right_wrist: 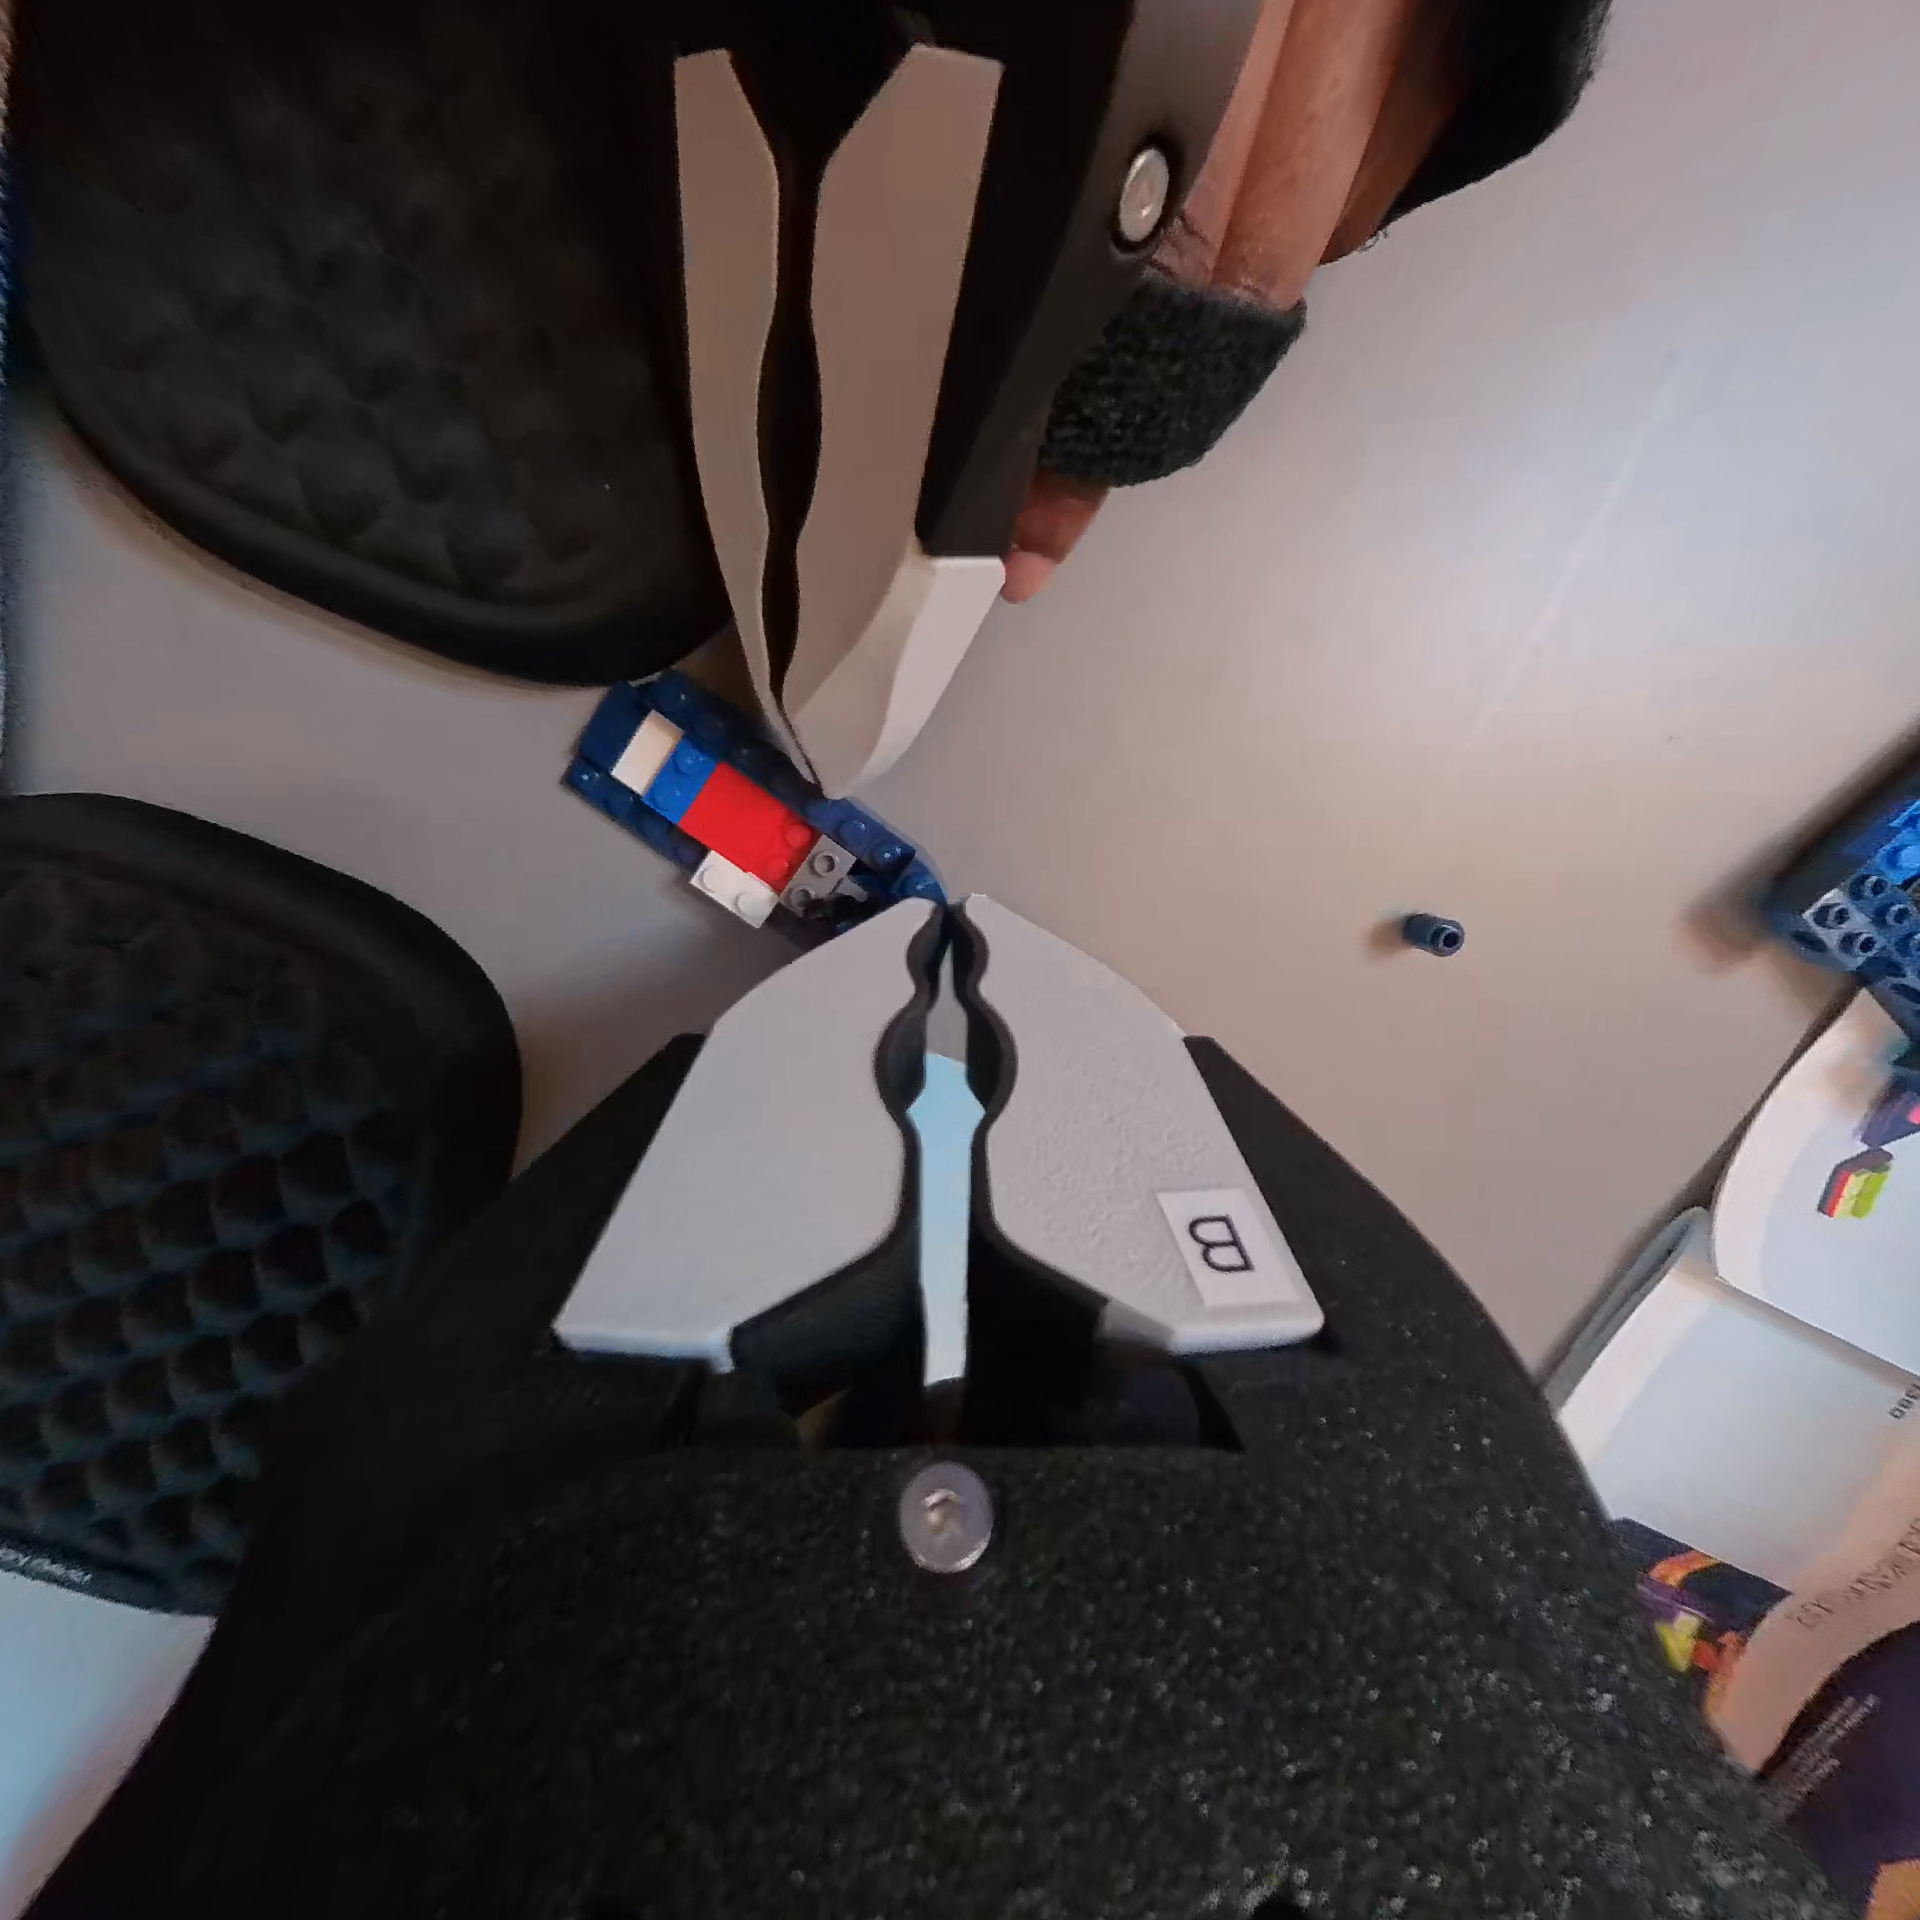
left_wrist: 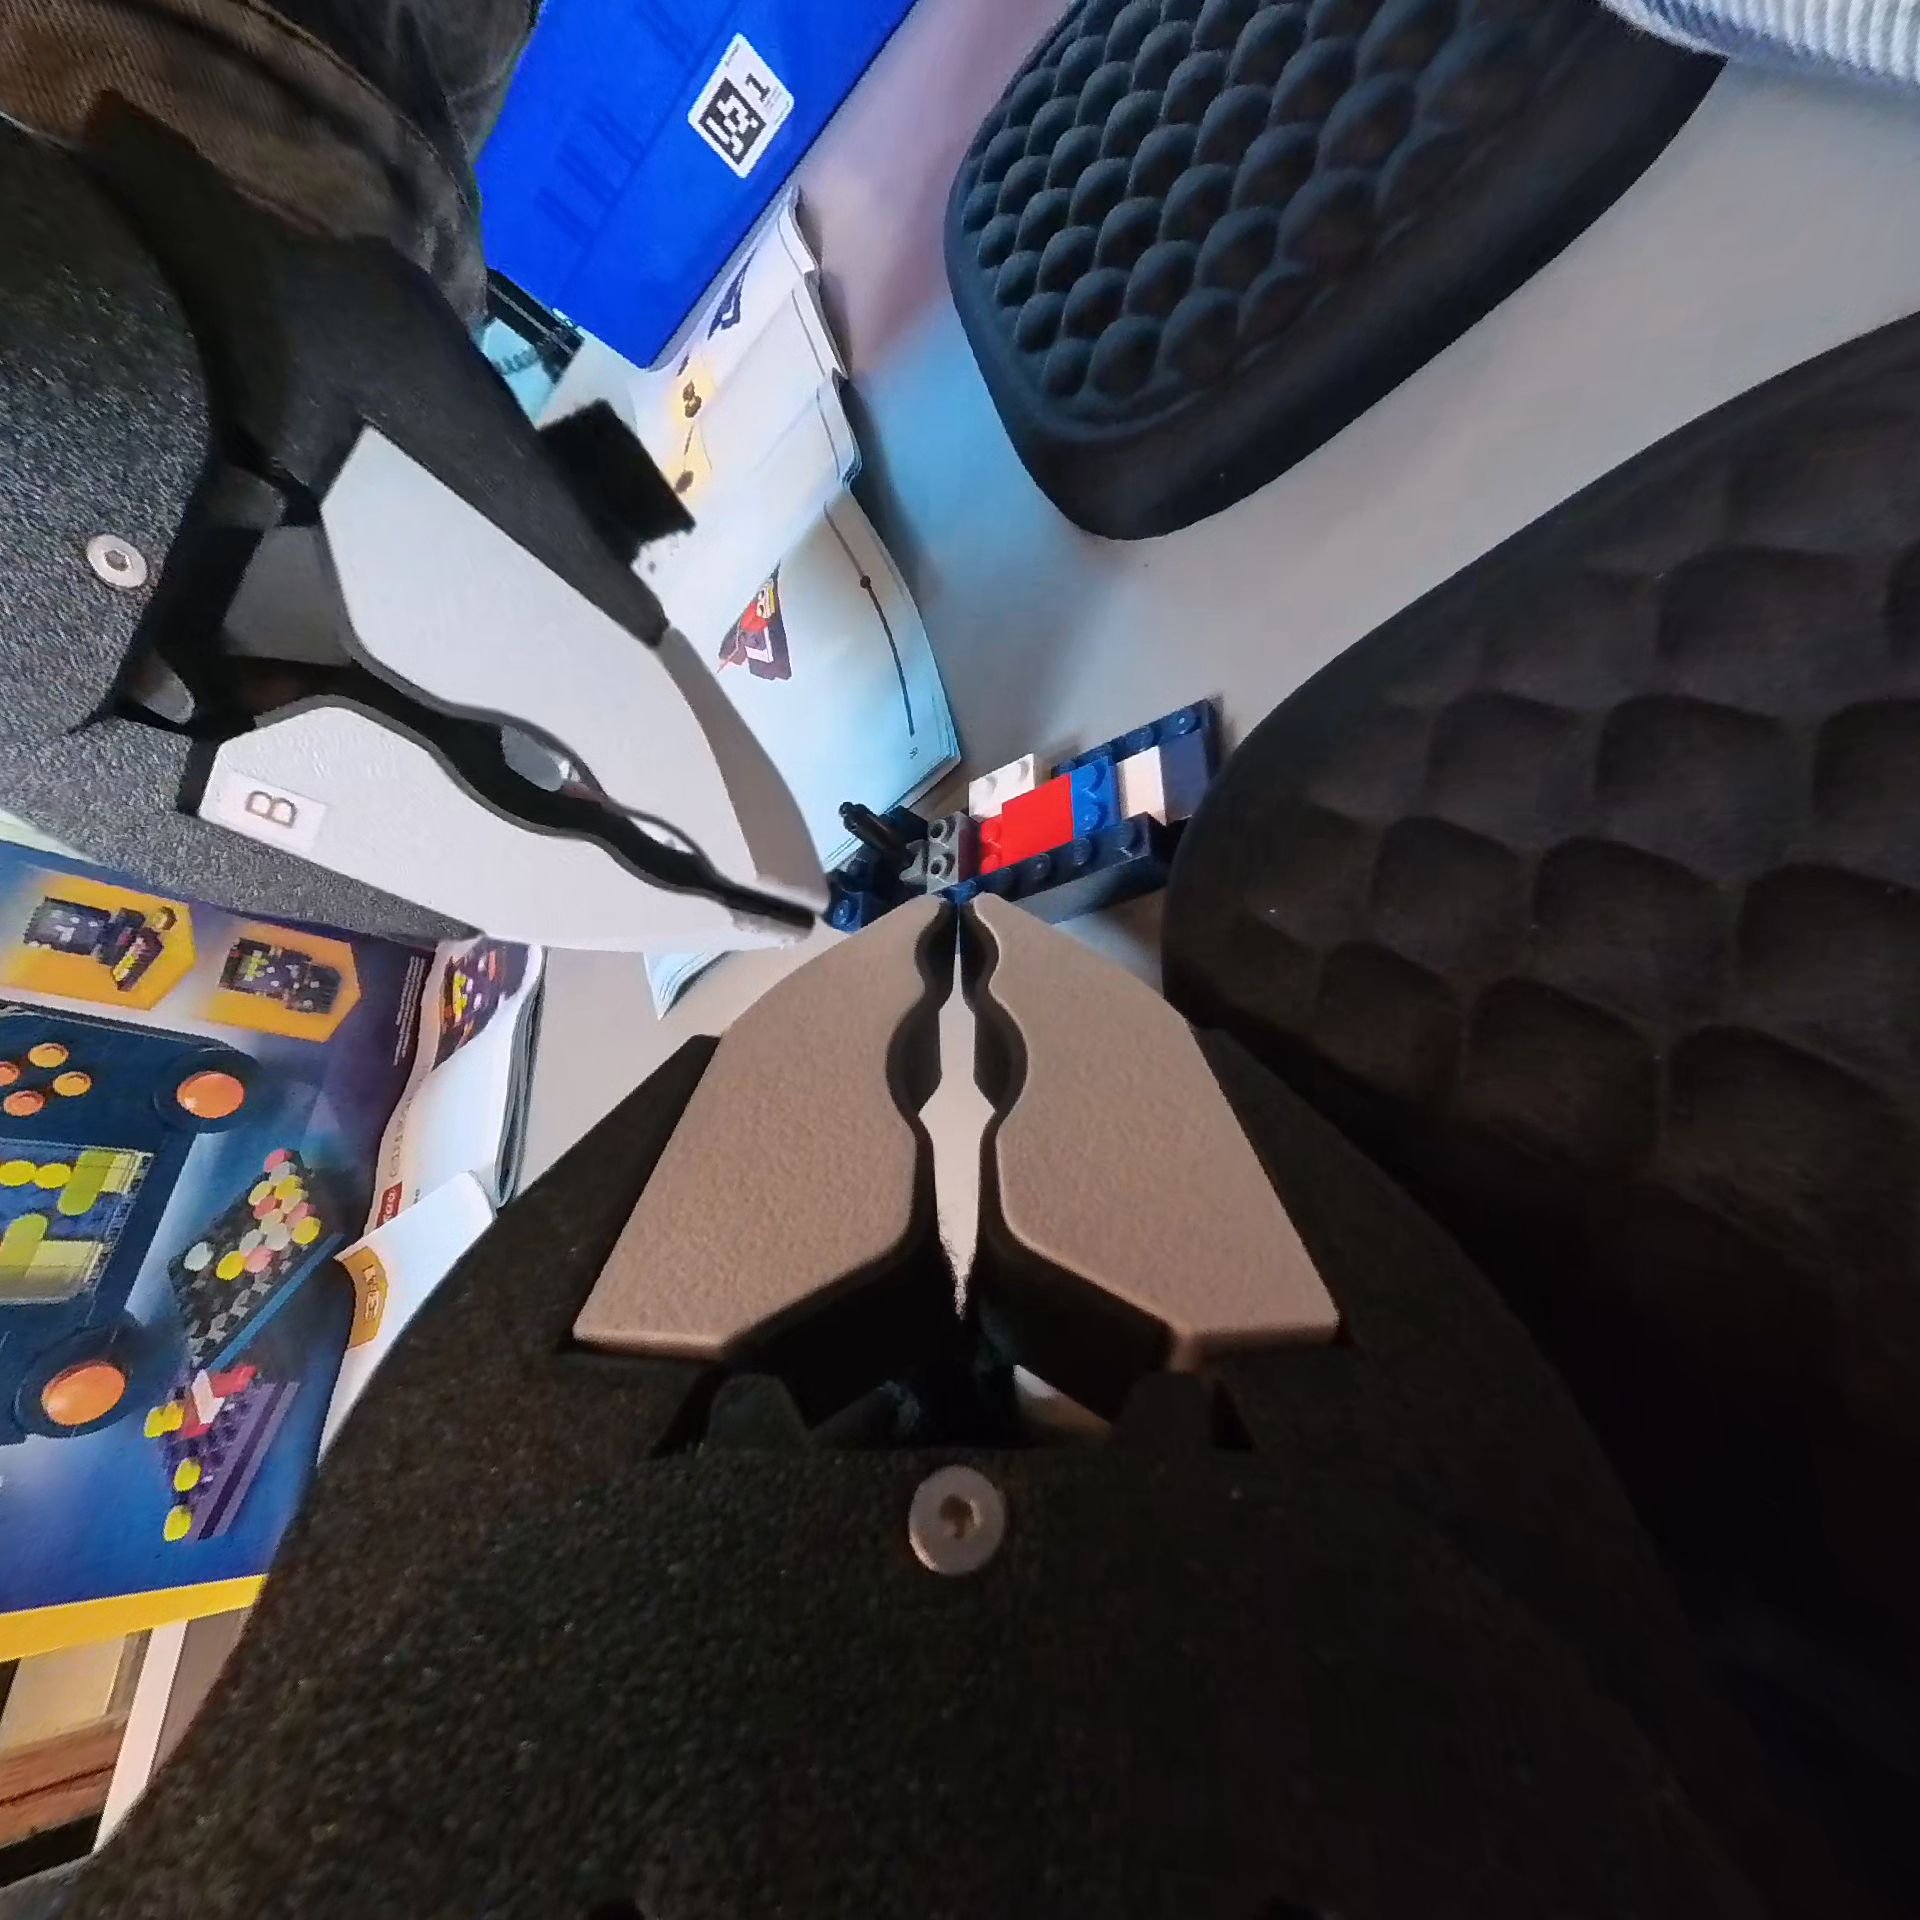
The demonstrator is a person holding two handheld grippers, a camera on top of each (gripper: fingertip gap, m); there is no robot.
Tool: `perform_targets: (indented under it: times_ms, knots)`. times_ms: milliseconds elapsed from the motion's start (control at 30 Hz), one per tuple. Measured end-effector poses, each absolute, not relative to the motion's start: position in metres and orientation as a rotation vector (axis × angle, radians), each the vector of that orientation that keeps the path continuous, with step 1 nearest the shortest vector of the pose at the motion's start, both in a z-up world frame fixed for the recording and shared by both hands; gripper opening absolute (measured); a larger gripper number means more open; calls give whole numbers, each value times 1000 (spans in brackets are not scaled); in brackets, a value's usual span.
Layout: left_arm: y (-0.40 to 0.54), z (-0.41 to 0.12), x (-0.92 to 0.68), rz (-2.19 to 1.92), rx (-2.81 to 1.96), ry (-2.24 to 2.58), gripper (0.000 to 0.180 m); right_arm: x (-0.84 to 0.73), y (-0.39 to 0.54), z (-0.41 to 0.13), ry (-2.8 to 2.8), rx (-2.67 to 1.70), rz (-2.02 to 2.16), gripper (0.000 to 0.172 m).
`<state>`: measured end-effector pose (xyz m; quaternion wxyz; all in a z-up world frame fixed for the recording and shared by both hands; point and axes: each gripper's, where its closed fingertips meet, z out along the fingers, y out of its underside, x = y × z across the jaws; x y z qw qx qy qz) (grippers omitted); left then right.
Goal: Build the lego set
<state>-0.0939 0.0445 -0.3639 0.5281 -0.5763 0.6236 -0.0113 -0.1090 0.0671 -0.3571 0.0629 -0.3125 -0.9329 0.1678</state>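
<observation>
A small brick build (left_wrist: 1049, 821) lies on the grey table: a dark blue plate with red, blue, white and grey bricks on it. It also shows in the right wrist view (right_wrist: 743, 810). My left gripper (left_wrist: 956, 912) is shut, with its tips against the build's near dark blue edge; it enters the right wrist view (right_wrist: 821, 774) from above. My right gripper (right_wrist: 951, 914) is shut, with its tips at the build's dark blue corner; it enters the left wrist view (left_wrist: 805, 920) from the left. Nothing is plainly pinched in either.
Two black dimpled pads (left_wrist: 1299, 260) (left_wrist: 1558, 935) flank the build. An open instruction booklet (left_wrist: 831, 623), a printed box (left_wrist: 156, 1195) and a blue box (left_wrist: 644, 156) lie to the left. A small dark blue round piece (right_wrist: 1432, 933) lies loose near another blue brick build (right_wrist: 1870, 914). Less than 4 cm separates the two grippers' tips.
</observation>
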Motion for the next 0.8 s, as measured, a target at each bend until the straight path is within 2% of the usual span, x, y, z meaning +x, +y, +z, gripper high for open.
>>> perform_targets:
  times_ms: [33, 467, 633, 800]
  knots:
    - [45, -364, -94, -25, -1376, 1488, 0, -108, 67, -357, -2829, -957, 512, 5]
    - [45, -361, -94, -15, -1355, 1474, 0, -104, 65, -359, -2878, -893, 467, 5]
    - [37, -336, -90, -255, -1302, 1377, 0, -103, 67, -360, -2891, -883, 473, 12]
    - [33, -357, -83, -229, -1334, 1534, 0, -103, 66, -364, -2899, -864, 483, 9]
